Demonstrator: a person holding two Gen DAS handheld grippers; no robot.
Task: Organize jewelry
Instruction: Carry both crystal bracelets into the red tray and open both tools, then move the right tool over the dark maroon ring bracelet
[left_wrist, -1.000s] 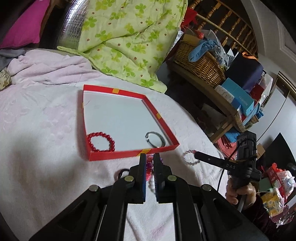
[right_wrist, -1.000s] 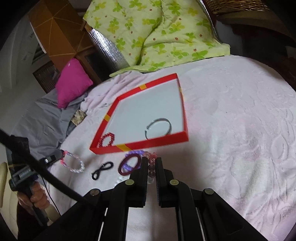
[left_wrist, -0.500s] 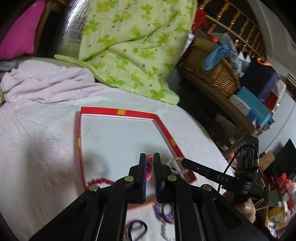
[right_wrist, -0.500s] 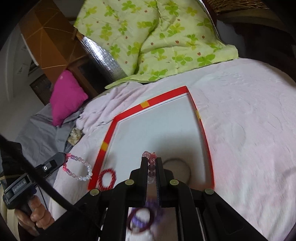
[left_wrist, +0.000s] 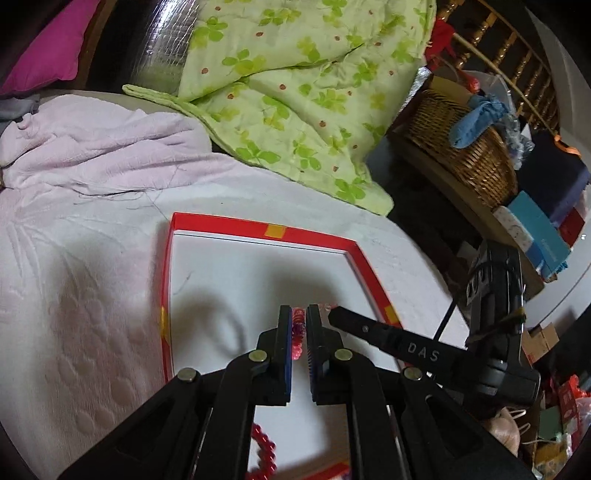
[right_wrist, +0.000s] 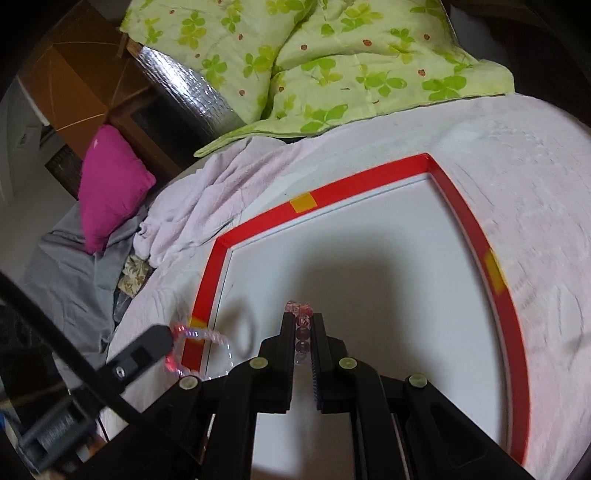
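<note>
A red-rimmed box (left_wrist: 321, 240) with a white floor lies on the pale pink bedspread; it also shows in the right wrist view (right_wrist: 373, 177). My left gripper (left_wrist: 299, 314) is shut on a pink-and-clear bead bracelet (left_wrist: 297, 332) and holds it over the box floor. In the right wrist view the left gripper (right_wrist: 162, 334) carries that bracelet (right_wrist: 201, 336) over the box's left rim. My right gripper (right_wrist: 303, 321) is shut on a pink crystal bead bracelet (right_wrist: 301, 314) above the box floor; it enters the left wrist view (left_wrist: 332, 314) from the right. A red bead bracelet (left_wrist: 264, 456) lies in the box behind my left fingers.
A green clover quilt (left_wrist: 288, 85) lies behind the box. A magenta pillow (right_wrist: 110, 181) and grey sheet (right_wrist: 62, 273) are at the left. A wicker basket (left_wrist: 465, 147) and boxes (left_wrist: 535, 229) stand on a bench at the right, off the bed.
Both grippers have lifted their bracelets from the bedspread and moved forward over the box floor. The loose purple bracelet and black loop have dropped out of view.
</note>
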